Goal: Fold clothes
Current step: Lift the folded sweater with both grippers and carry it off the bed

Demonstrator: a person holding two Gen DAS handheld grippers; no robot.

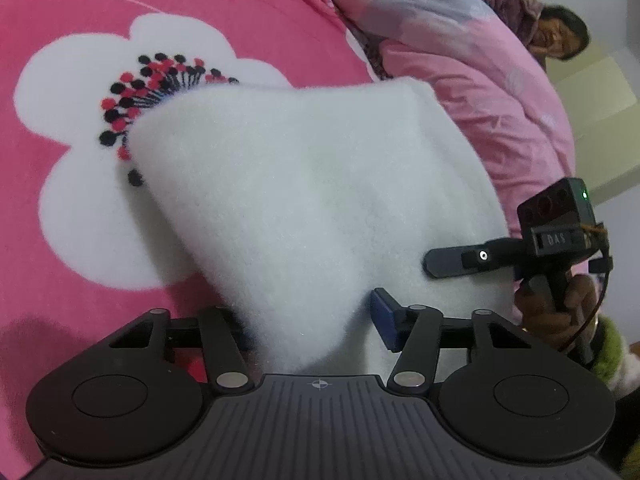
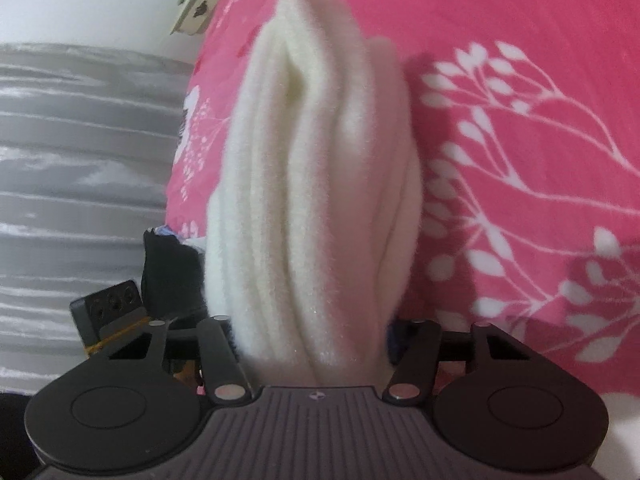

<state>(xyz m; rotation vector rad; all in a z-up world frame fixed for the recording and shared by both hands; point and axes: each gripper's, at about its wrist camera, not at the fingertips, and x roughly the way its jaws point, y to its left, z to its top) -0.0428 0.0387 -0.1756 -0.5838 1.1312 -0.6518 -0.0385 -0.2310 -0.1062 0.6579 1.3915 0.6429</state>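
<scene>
Fleece (image 1: 304,184), white and already doubled into several layers, hangs just above the pink bedspread (image 1: 80,32) as we grasp its near edge with left gripper (image 1: 308,328) and right gripper (image 2: 312,332), so laying down seems left.

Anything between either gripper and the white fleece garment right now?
Nothing visible. The white fleece garment already sits between the left gripper fingers, and its bunched folds fill the right gripper too. Only the pink floral bedspread lies under it.
</scene>
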